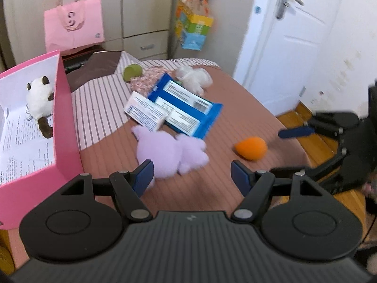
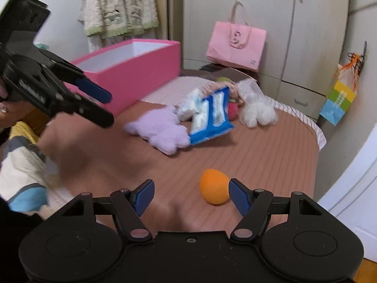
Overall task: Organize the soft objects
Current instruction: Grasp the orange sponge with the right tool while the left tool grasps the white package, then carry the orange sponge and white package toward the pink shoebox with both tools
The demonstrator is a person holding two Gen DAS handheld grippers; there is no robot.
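The purple plush toy (image 1: 170, 152) lies mid-bed, touching the blue wipes pack (image 1: 186, 108). It is judged light and squashy; its rounded body is best pinched. The left gripper (image 1: 192, 176) and right gripper (image 2: 191, 194) are spread wide, empty.

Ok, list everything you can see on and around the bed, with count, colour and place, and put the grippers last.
pink box: 1, pink, left on bed, open
panda plush: 1, white and brown, inside the box
purple plush: 1, lilac, centre of bed
orange sponge: 1, orange, egg-shaped, near bed edge
blue wipes pack: 1, blue and white, behind the purple plush
white carton: 1, white, lying on the pack
white plush: 1, white, far side
green ball: 1, green, far side
pink bag: 1, pink, by wardrobe
left gripper: open, empty
right gripper: open, beside the sponge
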